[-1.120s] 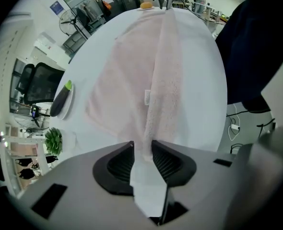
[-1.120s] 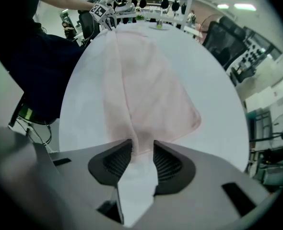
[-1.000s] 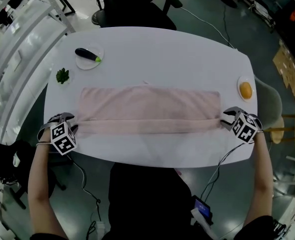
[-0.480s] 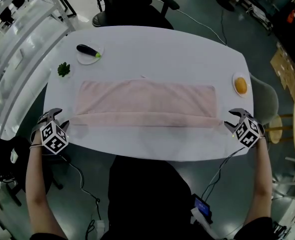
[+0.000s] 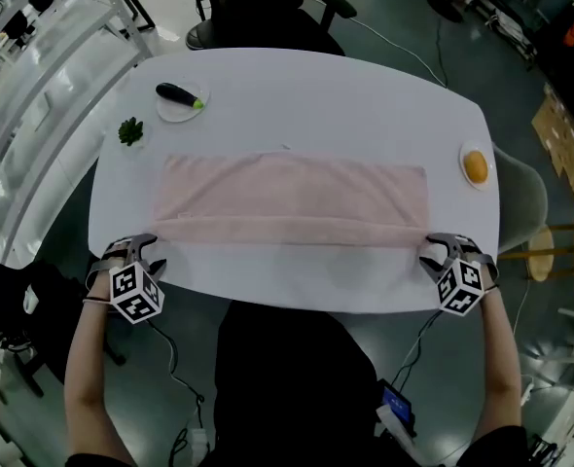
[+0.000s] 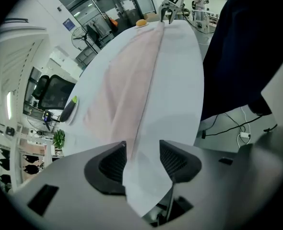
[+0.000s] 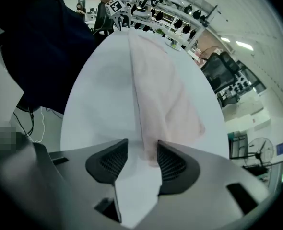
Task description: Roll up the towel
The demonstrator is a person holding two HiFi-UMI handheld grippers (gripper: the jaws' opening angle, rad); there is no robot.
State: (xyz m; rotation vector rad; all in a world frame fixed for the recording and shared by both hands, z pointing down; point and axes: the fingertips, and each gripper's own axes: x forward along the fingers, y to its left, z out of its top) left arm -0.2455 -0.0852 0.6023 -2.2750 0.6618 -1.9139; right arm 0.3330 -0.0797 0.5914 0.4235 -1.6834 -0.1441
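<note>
Claws both spread: left claw (image 5: 138, 251) at 8 o'clock off the towel (image 5: 292, 188), right claw (image 5: 441, 251) at 4 o'clock, one at each end of the near fold (image 5: 287, 230). Both pairs of jaws just been opening. Between the left pads only bare table (image 5: 316, 86), with the fold's end just ahead and nothing pinched. Between the right pads the towel's end corner, close beside one pad but apparently not clamped.

Towel spread lengthwise across mid-table, running 9 to 3 o'clock, near long edge turned over once into a narrow band. By the look of it, rolling barely begun.

Possible trouble from here:
- Closing too short and nipping air or table edge, since the left jaws sit clear of the cloth.
- Catching only the top layer at one end, so the band unfolds when lifted.
- Pushing toward 12 o'clock unevenly and getting a skewed, cone-shaped roll.
- Sliding the whole cloth over the smooth top instead of turning it.
- Slack band springing flat while unheld.

Orange (image 5: 476, 167) at 2 o'clock and plate (image 5: 177, 97) at 11 o'clock well apart, little threat.
</note>
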